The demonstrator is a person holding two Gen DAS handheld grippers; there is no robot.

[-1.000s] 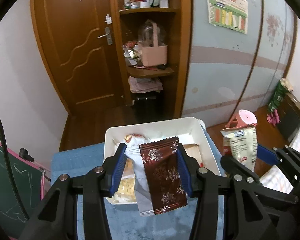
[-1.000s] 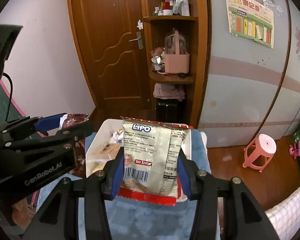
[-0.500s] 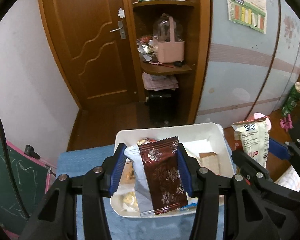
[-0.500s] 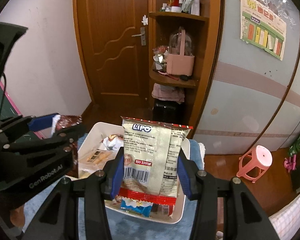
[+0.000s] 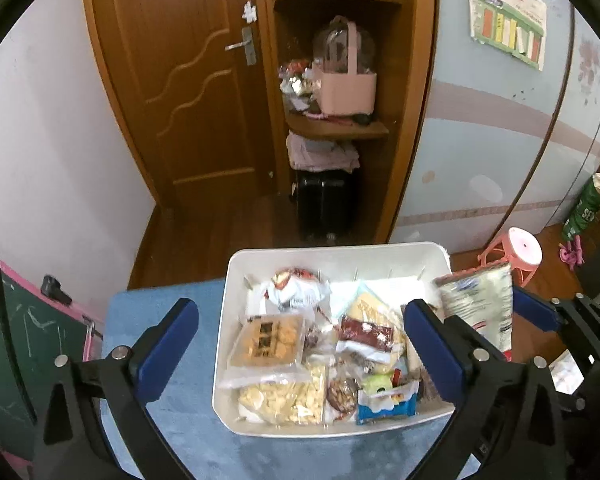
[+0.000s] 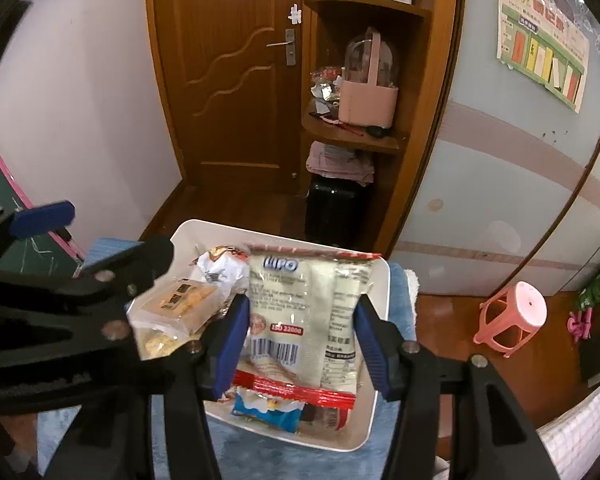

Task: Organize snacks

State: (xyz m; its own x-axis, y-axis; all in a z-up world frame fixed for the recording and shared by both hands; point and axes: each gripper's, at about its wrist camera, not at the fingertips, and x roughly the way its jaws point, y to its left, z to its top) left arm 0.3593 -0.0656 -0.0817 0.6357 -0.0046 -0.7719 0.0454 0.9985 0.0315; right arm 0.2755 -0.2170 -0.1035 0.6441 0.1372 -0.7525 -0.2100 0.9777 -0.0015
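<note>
A white bin [image 5: 260,428] full of snack packets stands on a blue cloth. My left gripper [image 5: 300,344] is open and empty, its jaws spread wide above the bin. The brown snowflake packet [image 5: 366,336] lies inside the bin among the other snacks. My right gripper [image 6: 300,344] is shut on a pale Lipo snack bag [image 6: 304,312] with a red bottom seam, held upright over the bin's [image 6: 376,420] right side. The bag also shows in the left wrist view [image 5: 478,300] at the bin's right edge.
The blue cloth [image 5: 172,432] covers the table. A green chalkboard [image 5: 4,344] stands at the left. A pink stool [image 6: 512,316] stands on the wooden floor at the right. A wooden door [image 5: 180,80] and corner shelves [image 5: 336,128] are behind.
My left gripper opened and let go of the brown snowflake packet, which now lies in the bin. The right gripper still holds the Lipo bag and has moved over the bin.
</note>
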